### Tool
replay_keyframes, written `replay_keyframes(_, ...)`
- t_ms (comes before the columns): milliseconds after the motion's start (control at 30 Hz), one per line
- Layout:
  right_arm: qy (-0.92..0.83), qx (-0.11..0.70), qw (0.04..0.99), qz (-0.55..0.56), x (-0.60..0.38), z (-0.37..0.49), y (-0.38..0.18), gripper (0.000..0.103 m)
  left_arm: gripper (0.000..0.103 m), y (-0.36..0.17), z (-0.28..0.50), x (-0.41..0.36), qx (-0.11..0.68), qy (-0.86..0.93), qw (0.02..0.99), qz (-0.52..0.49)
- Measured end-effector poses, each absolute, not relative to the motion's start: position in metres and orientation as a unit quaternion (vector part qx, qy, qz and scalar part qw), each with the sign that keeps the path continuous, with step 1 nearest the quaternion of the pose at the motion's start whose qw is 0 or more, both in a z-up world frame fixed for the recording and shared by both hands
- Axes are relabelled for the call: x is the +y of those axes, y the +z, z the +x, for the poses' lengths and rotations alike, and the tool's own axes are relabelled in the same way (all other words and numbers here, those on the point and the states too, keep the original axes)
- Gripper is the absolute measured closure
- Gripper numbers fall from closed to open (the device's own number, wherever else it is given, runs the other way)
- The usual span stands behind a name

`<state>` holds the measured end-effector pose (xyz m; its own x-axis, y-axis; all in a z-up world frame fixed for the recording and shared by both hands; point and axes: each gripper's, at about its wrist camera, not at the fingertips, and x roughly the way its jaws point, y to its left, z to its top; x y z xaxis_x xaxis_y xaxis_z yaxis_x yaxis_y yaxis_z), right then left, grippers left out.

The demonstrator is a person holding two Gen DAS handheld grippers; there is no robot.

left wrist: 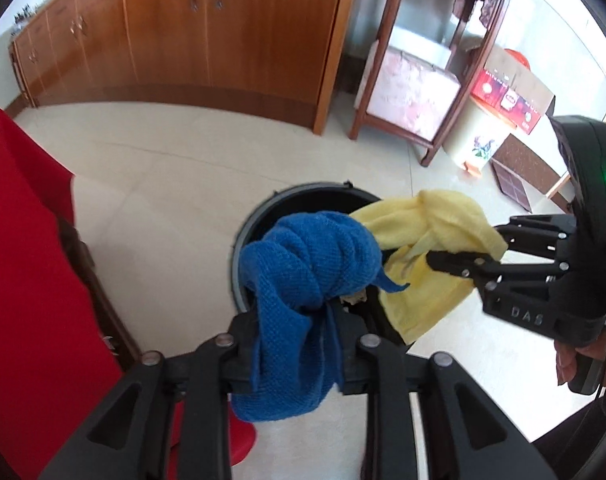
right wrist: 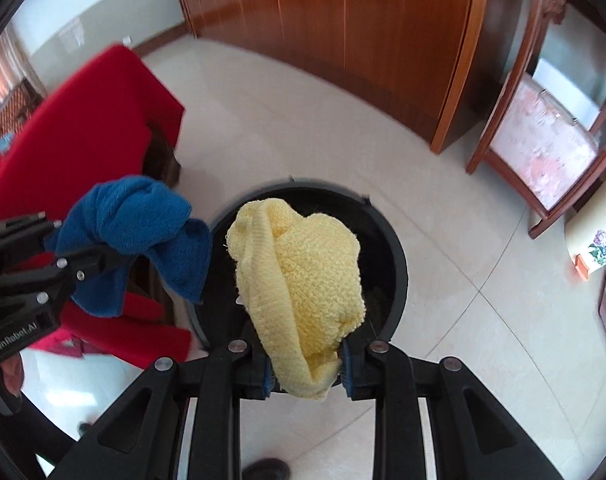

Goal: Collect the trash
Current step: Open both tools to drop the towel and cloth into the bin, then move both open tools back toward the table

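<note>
Cloths fill both of your grippers above the black bin (right wrist: 395,264) on the pale tiled floor (right wrist: 483,240). Your left gripper (left wrist: 295,344) has the blue cloth (left wrist: 303,280) between its fingers; the jaws stand only a little apart, and the cloth hides the pads, so you cannot tell from its own camera how firmly they press. The right wrist view shows it from the side, with the blue cloth bunched at the tips and hanging just beside the bin rim, not over the opening. Your right gripper (right wrist: 305,364) is nearly closed on the yellow cloth (right wrist: 303,280), pinched between blue pads, directly over the bin mouth. Only the left view shows your hand (left wrist: 575,356) under the right gripper. A red cover (left wrist: 23,260) lies just beside the bin, a wooden cabinet (left wrist: 223,32) behind.
</note>
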<state>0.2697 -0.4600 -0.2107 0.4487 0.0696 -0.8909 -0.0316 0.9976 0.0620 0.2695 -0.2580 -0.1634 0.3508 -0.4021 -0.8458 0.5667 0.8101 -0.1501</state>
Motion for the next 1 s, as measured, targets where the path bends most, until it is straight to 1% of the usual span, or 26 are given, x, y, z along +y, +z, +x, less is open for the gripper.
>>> replay_keyframes(33,0.037,0.533,0.845,0.014,-0.462,0.275,-0.219,0.076,0.050,-0.173,0.272,-0.264,0.492,-0.301,0.812,0.084)
replay_keyframes(67,0.037,0.543,0.839,0.006,-0.464,0.281,-0.228,0.067,0.029,-0.179,0.274,-0.267,0.493,-0.296,0.813,0.089)
replay_keyframes(100,0.035,0.552,0.833,0.003,-0.466,0.285,-0.237,0.033,0.022,-0.186,0.275,-0.268,0.493,-0.285,0.816,0.096)
replay_keyframes(133,0.025,0.562,0.826,0.001,-0.472,0.291,-0.247,0.013,0.019,-0.192,0.276,-0.268,0.495,-0.275,0.818,0.104)
replay_keyframes(167,0.012,0.561,0.828,-0.002,-0.478,0.292,-0.252,0.003,0.019,-0.193,0.276,-0.266,0.499,-0.271,0.817,0.106)
replay_keyframes(200,0.006,0.561,0.828,0.004,-0.483,0.291,-0.254,0.003,0.019,-0.194,0.276,-0.261,0.500,-0.260,0.819,0.103)
replay_keyframes(267,-0.021,0.567,0.823,0.023,-0.493,0.289,-0.256,0.003,0.014,-0.190,0.276,-0.251,0.502,-0.234,0.827,0.101)
replay_keyframes(300,-0.028,0.564,0.825,0.026,-0.497,0.287,-0.255,0.003,0.014,-0.186,0.275,-0.245,0.500,-0.222,0.831,0.099)
replay_keyframes(367,-0.049,0.552,0.831,0.036,-0.506,0.284,-0.246,0.003,0.013,-0.175,0.270,-0.237,0.490,-0.207,0.841,0.094)
replay_keyframes(433,-0.058,0.543,0.836,0.057,-0.509,0.281,-0.237,0.000,0.007,-0.160,0.263,-0.232,0.477,-0.196,0.852,0.093)
replay_keyframes(467,-0.064,0.539,0.838,0.061,-0.510,0.280,-0.233,0.000,0.007,-0.154,0.261,-0.229,0.473,-0.192,0.855,0.091)
replay_keyframes(567,-0.069,0.525,0.846,0.071,-0.502,0.274,-0.216,0.000,0.006,-0.130,0.250,-0.219,0.463,-0.189,0.862,0.084)
replay_keyframes(667,-0.068,0.503,0.860,0.061,-0.484,0.267,-0.196,0.000,0.001,-0.109,0.241,-0.205,0.446,-0.182,0.872,0.084)
replay_keyframes(833,-0.062,0.473,0.876,0.063,-0.461,0.252,-0.170,0.000,0.001,-0.086,0.233,-0.183,0.425,-0.173,0.886,0.076)
replay_keyframes(1000,-0.051,0.469,0.880,0.060,-0.439,0.242,-0.156,0.000,0.001,-0.073,0.223,-0.164,0.411,-0.159,0.895,0.065)
